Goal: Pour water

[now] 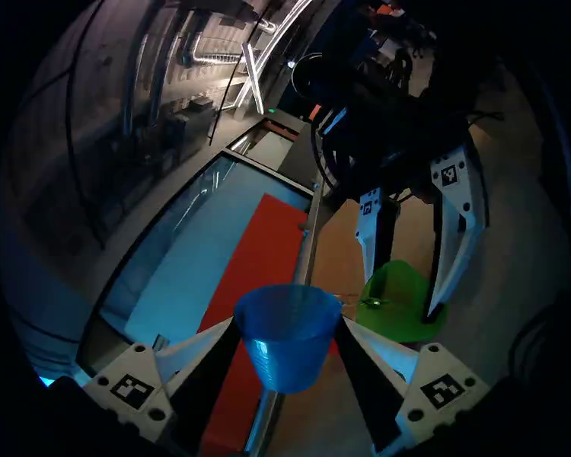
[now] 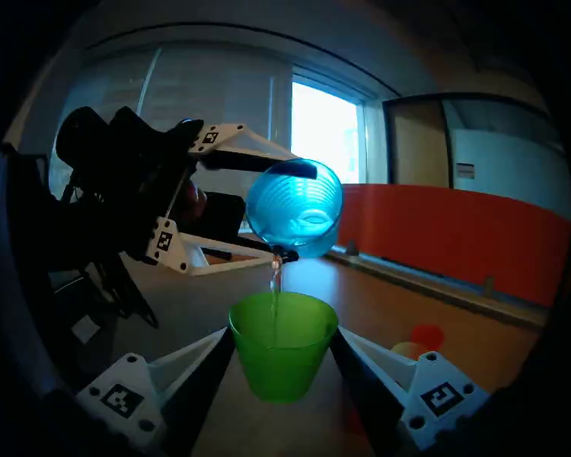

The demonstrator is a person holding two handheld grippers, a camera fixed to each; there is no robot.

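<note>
In the left gripper view my left gripper [image 1: 289, 335] is shut on a blue cup [image 1: 287, 335], tipped forward toward a green cup [image 1: 398, 298]. The right gripper [image 1: 403, 293] grips that green cup farther off. In the right gripper view my right gripper [image 2: 283, 354] is shut on the green cup [image 2: 283, 352], held upright. Above it the left gripper [image 2: 285, 209] holds the blue cup [image 2: 295, 207] tilted on its side, rim toward me. A thin stream of water [image 2: 274, 293] falls from the blue cup's lip into the green cup.
A brown wooden table [image 2: 392, 305] lies under the cups, with an orange partition [image 2: 468, 236] along its far edge. Small orange and yellow objects [image 2: 419, 343] lie on the table to the right. A bright window [image 2: 323, 133] is behind. A hand holds the left gripper at the left.
</note>
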